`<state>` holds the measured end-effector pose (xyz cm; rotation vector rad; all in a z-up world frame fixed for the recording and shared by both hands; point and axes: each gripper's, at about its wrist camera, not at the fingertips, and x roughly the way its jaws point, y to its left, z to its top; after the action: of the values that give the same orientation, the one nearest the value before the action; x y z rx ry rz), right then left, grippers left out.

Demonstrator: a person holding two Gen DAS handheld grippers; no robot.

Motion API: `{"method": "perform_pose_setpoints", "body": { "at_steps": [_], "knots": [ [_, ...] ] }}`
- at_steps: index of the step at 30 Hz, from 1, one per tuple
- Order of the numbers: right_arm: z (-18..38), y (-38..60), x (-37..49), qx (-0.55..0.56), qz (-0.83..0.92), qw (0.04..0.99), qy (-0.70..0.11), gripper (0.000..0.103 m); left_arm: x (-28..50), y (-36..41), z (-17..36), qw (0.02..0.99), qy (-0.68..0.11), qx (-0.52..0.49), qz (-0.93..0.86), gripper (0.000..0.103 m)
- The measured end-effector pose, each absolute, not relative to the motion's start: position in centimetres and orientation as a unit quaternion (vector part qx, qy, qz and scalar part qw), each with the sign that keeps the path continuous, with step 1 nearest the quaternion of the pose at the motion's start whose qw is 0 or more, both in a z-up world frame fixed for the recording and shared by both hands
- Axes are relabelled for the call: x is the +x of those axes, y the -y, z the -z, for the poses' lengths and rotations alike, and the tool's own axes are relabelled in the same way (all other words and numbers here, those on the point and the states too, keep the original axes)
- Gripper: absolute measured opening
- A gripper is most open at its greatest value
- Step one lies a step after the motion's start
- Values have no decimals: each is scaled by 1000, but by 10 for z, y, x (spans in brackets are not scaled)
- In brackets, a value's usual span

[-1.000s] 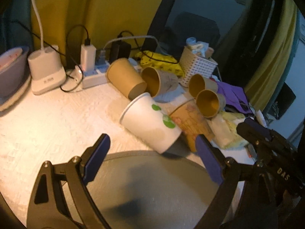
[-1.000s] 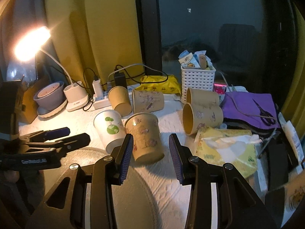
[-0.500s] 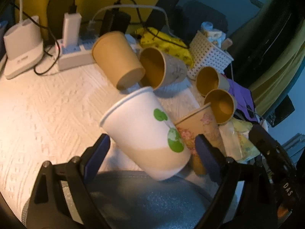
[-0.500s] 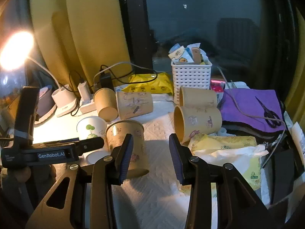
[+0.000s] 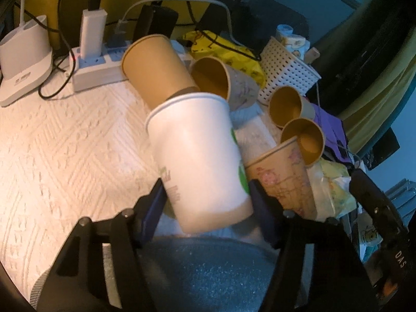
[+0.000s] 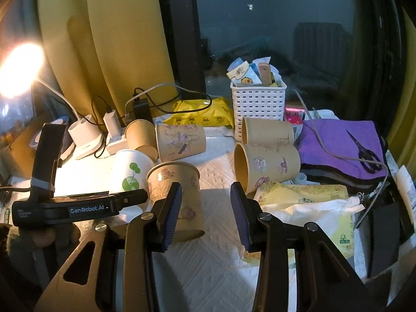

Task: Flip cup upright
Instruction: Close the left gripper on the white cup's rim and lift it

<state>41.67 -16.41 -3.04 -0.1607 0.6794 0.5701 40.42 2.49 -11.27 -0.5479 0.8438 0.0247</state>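
My left gripper point(image 5: 206, 196) is shut on the lower body of a white paper cup point(image 5: 200, 153) with a green print. The cup stands rim up and tilts slightly; it also shows in the right wrist view point(image 6: 130, 171), with the left gripper point(image 6: 78, 208) beside it. A floral tan cup point(image 6: 176, 197) stands upright next to it. My right gripper point(image 6: 204, 214) is open and empty, its left pad just in front of the floral cup.
Several tan cups lie on their sides: a plain one point(image 5: 156, 65), a printed one point(image 6: 182, 140) and two at the right point(image 6: 267, 166). A white basket point(image 6: 257, 104), power strip point(image 5: 96, 70), lamp base point(image 5: 23, 62), tissues point(image 6: 306, 202) and scissors point(image 6: 364, 153) crowd the table.
My left gripper closed in on the white cup and shut on it. The cup now stands more upright. My right gripper stayed open and drew slightly nearer.
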Motion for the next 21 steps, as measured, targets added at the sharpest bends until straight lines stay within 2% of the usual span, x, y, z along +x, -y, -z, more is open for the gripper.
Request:
{"method": "perform_pose_setpoints", "body": {
  "at_steps": [21],
  "knots": [
    [0,150,333,-78,-286,901,-317,41,283,-14,58,922,-339,-187,11,65]
  ]
}}
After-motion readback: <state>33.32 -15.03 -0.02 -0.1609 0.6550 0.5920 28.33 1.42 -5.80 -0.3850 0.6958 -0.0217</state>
